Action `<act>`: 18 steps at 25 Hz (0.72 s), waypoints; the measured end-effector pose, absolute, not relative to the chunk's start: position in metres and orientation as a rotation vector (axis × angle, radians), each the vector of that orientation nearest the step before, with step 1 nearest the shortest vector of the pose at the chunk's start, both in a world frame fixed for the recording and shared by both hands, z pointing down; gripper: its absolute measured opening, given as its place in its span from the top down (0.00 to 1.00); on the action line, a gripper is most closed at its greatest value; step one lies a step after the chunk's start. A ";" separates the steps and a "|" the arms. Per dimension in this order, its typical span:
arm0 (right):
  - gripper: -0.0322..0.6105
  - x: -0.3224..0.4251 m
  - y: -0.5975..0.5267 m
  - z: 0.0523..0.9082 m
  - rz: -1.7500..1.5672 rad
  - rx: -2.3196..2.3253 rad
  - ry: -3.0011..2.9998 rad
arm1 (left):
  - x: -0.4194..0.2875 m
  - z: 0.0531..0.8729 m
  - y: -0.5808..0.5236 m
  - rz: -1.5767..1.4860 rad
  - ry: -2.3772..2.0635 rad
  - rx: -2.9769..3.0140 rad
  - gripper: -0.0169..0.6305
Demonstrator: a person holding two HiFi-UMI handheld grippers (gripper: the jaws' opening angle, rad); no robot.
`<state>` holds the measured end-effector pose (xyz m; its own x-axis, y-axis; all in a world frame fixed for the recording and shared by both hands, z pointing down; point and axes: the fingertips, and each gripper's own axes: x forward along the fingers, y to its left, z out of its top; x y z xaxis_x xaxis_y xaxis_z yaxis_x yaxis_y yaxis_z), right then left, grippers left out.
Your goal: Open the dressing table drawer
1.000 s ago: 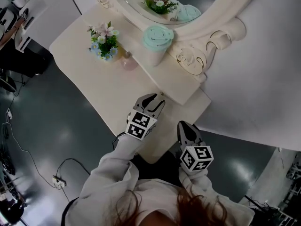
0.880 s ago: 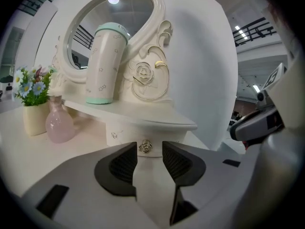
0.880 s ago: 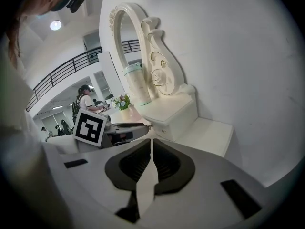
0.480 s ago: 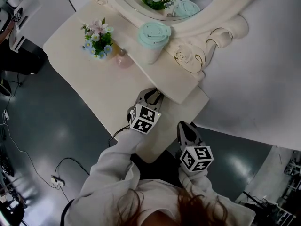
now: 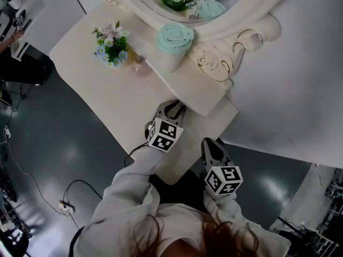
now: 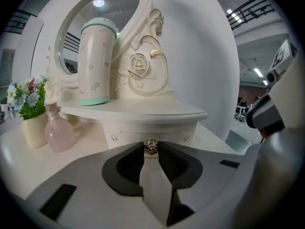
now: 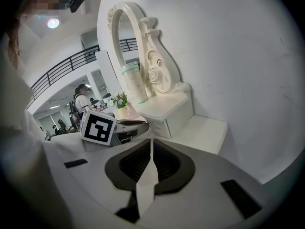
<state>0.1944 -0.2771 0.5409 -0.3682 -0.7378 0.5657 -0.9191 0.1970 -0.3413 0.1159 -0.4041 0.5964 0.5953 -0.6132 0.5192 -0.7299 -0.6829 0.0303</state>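
The cream dressing table (image 5: 107, 95) carries a raised shelf (image 5: 198, 90), and the small drawer (image 6: 174, 133) sits under it. Its front is hidden in the head view. The drawer's little metal knob (image 6: 151, 147) lies between the tips of my left gripper (image 6: 151, 152), whose jaws are closing, with the pads against its sides. From above, the left gripper (image 5: 172, 108) reaches under the shelf's front edge. My right gripper (image 5: 213, 146) hangs back near the table's corner, shut and holding nothing (image 7: 151, 142).
On the shelf stands a mint-lidded cup (image 5: 174, 42) beside the ornate oval mirror (image 5: 214, 31). A flower pot (image 5: 110, 44) and a pink bottle (image 5: 140, 67) stand on the tabletop. A white wall (image 5: 300, 79) runs along the right. A cable (image 5: 69, 197) lies on the floor.
My left gripper has pushed in under the shelf edge and rolled slightly, and its jaws have narrowed onto the knob. The right gripper has stayed where it was.
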 end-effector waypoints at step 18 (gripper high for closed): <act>0.88 0.175 -0.268 0.536 0.923 1.575 -2.211 | 0.094 0.598 -0.383 0.730 -1.098 2.578 0.81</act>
